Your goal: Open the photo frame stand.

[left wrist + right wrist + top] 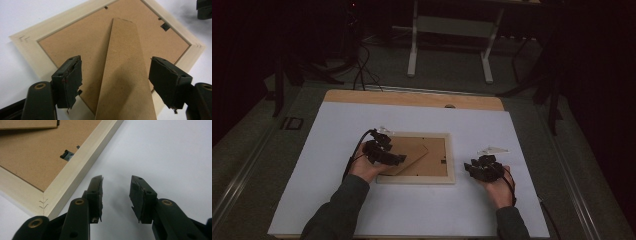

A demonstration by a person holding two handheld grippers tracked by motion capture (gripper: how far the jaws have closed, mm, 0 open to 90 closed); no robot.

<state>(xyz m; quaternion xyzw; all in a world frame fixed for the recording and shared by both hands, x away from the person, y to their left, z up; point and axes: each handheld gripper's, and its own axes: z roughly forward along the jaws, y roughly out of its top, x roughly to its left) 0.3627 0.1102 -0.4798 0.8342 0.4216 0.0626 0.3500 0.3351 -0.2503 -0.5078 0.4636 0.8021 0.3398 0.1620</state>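
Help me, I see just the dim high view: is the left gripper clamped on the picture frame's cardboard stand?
Observer: No. In the left gripper view the left gripper is open; its pads flank the cardboard stand without touching it.
Operator: Is the right gripper holding anything?
Observer: Nothing. The right gripper is open over the bare white table, just off a corner of the picture frame.
Operator: Any fittings on the frame's back?
Observer: Yes, a small dark metal clip sits on the brown backing against the frame's inner edge.
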